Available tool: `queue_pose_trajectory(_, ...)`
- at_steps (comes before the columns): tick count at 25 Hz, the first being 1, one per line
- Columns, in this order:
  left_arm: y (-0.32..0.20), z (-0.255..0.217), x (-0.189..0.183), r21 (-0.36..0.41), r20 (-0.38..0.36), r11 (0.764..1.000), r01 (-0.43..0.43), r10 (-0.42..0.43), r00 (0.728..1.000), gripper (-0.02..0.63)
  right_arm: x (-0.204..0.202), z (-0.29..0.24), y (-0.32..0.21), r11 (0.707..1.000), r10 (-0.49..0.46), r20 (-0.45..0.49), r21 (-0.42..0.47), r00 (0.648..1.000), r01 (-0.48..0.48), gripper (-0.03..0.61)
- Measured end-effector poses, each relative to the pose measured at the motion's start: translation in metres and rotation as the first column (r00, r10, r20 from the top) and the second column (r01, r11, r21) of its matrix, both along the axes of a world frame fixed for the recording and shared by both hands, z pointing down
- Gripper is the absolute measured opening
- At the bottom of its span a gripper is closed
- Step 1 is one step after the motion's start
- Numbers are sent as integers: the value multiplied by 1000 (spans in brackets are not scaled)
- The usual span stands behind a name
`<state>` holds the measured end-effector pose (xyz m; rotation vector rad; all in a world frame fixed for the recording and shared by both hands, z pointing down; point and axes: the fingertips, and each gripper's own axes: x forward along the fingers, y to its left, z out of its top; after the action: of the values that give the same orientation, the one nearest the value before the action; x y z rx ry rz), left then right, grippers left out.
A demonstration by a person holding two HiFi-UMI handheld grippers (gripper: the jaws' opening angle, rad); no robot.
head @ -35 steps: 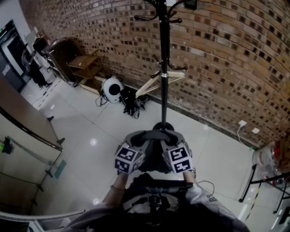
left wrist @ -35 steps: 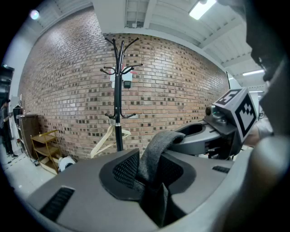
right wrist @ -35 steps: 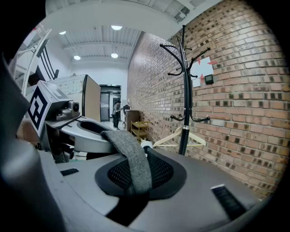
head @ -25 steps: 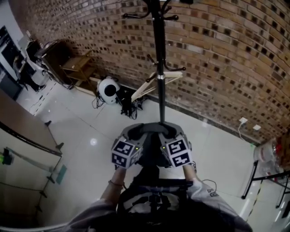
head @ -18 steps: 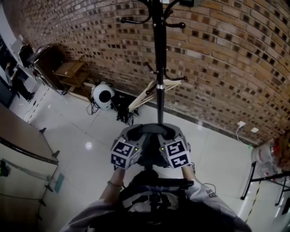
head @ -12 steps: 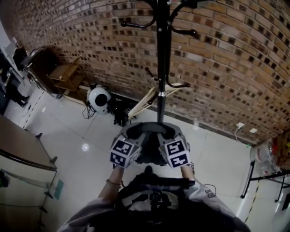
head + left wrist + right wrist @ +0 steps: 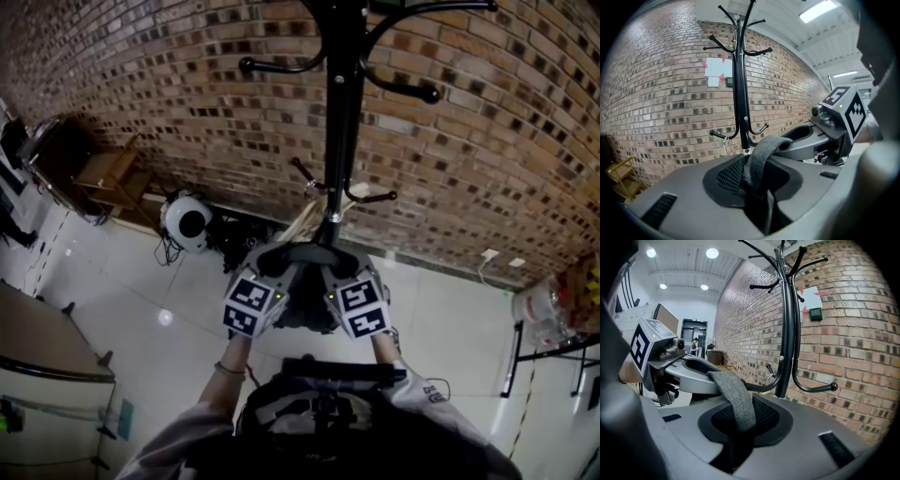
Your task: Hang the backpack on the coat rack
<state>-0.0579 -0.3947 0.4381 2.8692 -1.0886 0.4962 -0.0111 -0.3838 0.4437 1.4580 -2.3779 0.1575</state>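
Left gripper [image 7: 277, 265] and right gripper [image 7: 330, 265] fingers pinch a grey fabric strap [image 7: 759, 154] over the white tiled floor [image 7: 450, 319], facing the black metal coat rack [image 7: 343, 112] and the brick wall [image 7: 487, 159].

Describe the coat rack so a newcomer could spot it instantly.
Start at the brick wall ahead. Directly before it stands the coat rack, a tall black pole. Unlike the wooden shelf and white round device to its left, it carries curved, knob-tipped hooks.

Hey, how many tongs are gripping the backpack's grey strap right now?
2. The left tongs clamp one end of the grey strap; the right tongs clamp the other end. Both are just in front of the coat rack. None seems hidden.
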Motion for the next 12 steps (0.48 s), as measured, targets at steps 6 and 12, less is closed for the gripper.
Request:
queue_pose_trajectory(6,-30,4,9,-6,2,999,-54,54,999,109,8,3,-28,999,34,-11,-9,999,-34,77)
queue_pose_trajectory(12,-52,18,24,-31,15,994,-108,109,994,109,22,16,-48,996,73,-21,-39,997,-74,77)
